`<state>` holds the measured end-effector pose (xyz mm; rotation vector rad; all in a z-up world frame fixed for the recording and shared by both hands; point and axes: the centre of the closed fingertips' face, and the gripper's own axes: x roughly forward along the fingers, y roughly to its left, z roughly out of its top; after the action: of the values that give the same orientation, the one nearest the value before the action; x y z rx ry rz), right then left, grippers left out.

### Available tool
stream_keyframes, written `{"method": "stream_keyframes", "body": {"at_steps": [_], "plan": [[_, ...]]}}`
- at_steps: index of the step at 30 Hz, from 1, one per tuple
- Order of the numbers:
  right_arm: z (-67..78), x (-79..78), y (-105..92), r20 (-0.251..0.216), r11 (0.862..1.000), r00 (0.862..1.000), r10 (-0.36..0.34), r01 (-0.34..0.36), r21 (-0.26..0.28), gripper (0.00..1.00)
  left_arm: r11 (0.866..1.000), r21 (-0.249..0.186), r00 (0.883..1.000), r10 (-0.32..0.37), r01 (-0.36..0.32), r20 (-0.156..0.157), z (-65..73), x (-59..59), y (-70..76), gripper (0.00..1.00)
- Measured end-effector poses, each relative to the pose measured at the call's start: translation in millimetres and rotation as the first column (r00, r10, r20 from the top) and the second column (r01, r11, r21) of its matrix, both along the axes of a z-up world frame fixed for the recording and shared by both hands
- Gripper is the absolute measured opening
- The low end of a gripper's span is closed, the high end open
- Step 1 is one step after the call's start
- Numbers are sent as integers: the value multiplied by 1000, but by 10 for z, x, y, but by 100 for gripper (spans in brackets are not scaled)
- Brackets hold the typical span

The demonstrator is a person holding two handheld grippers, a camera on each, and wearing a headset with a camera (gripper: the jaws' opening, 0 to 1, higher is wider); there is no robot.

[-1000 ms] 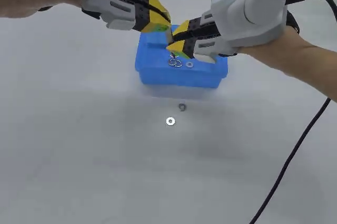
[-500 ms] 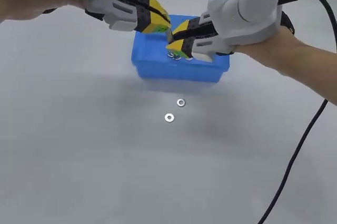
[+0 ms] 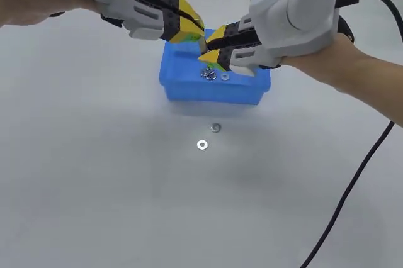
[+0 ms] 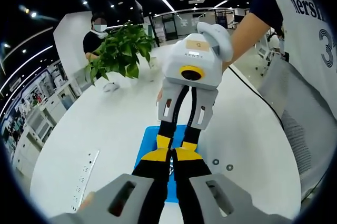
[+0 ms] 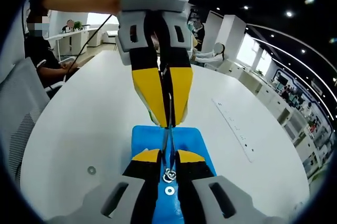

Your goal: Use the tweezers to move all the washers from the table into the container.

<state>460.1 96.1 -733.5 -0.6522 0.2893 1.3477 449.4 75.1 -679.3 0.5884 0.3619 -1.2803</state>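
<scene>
Over the container (image 3: 214, 90), the left tongs (image 3: 197, 33) and right tongs (image 3: 208, 52) both pinch the tweezers (image 5: 169, 145). Inside it lie washers (image 3: 210, 75); two loose washers (image 3: 202, 145) rest on the tabletop (image 3: 94, 186) near it.

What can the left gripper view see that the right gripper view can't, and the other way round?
Left gripper view: a leafy plant behind the right gripper. Right gripper view: the tweezers in the left gripper, tips over washers inside the blue container. Both: that container, a power strip and a loose washer on the table.
</scene>
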Motion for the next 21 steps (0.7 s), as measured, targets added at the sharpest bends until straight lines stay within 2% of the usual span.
{"method": "stream_keyframes", "body": {"at_steps": [6, 11, 16, 21], "plan": [[213, -130, -28, 21, 1000, 1000, 4, -5, 20, 11, 1000, 11, 999, -26, 25, 40, 196, -144, -33, 5], [297, -243, -63, 35, 1000, 999, 17, -17, 19, 11, 999, 15, 998, -40, 39, 55, 300, -300, -68, 5], [366, -456, -105, 38, 999, 999, 32, -33, 13, 11, 998, 24, 996, -58, 57, 66, 354, -490, -133, 5], [343, -668, -148, 36, 999, 998, 50, -50, -5, 11, 997, 37, 995, -76, 74, 57, 313, -685, -178, 5]]}}
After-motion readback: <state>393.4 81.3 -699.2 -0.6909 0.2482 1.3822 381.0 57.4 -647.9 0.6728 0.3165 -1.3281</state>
